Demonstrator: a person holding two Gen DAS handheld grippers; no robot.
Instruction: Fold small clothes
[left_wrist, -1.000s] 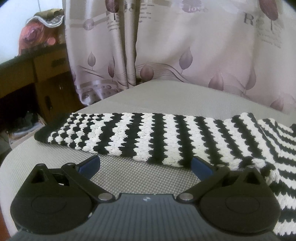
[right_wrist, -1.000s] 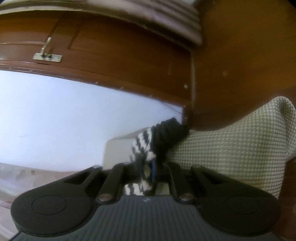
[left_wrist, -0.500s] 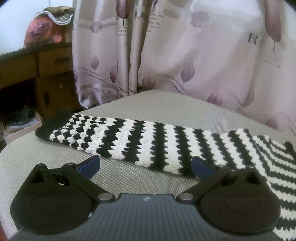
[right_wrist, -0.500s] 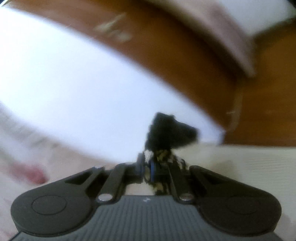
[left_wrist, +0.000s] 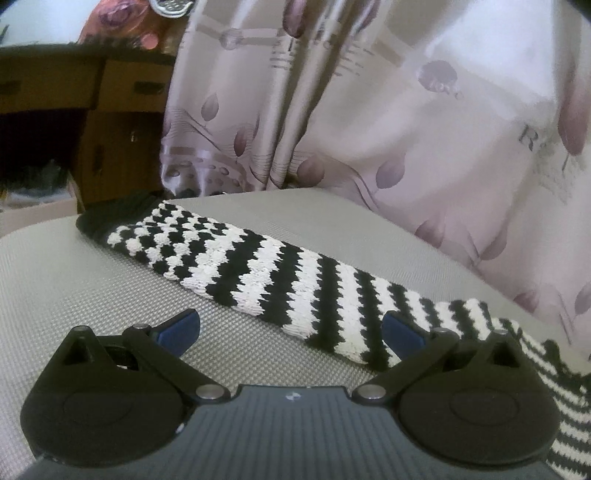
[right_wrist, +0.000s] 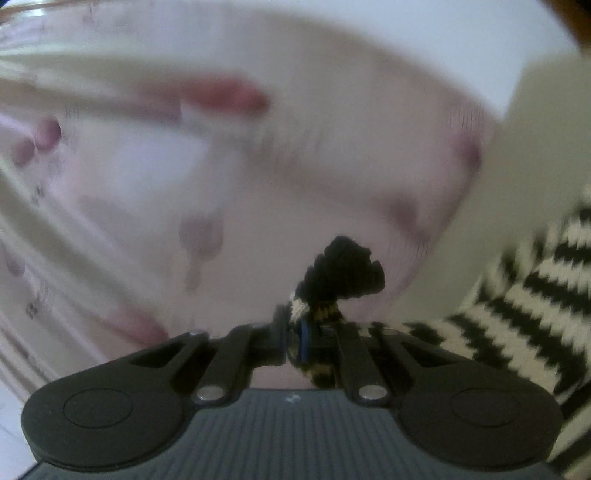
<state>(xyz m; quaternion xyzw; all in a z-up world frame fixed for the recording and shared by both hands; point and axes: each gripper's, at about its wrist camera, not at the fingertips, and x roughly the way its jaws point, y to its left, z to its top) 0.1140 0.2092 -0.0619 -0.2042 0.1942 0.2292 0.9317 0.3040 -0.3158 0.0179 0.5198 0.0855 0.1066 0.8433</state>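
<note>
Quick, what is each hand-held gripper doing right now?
Left hand-held gripper: open, holding nothing, above the striped knit garment.
Right hand-held gripper: shut on a black-edged end of the striped knit garment.

two matching hand-held grippers, black over ribbed grey

on the left gripper (left_wrist: 291, 328) we see two rounded black lobes with a shallow disc pressed into each, flat black link arms pinned with silver screws, a triangular cut-out near each outer joint, and blue pads (left_wrist: 179, 326) on the fingers; a grey ribbed body with a small white mark sits between. the right gripper (right_wrist: 293, 341) shows us the same black lobes, silver screws, ribbed grey body and a blue pad edge.
</note>
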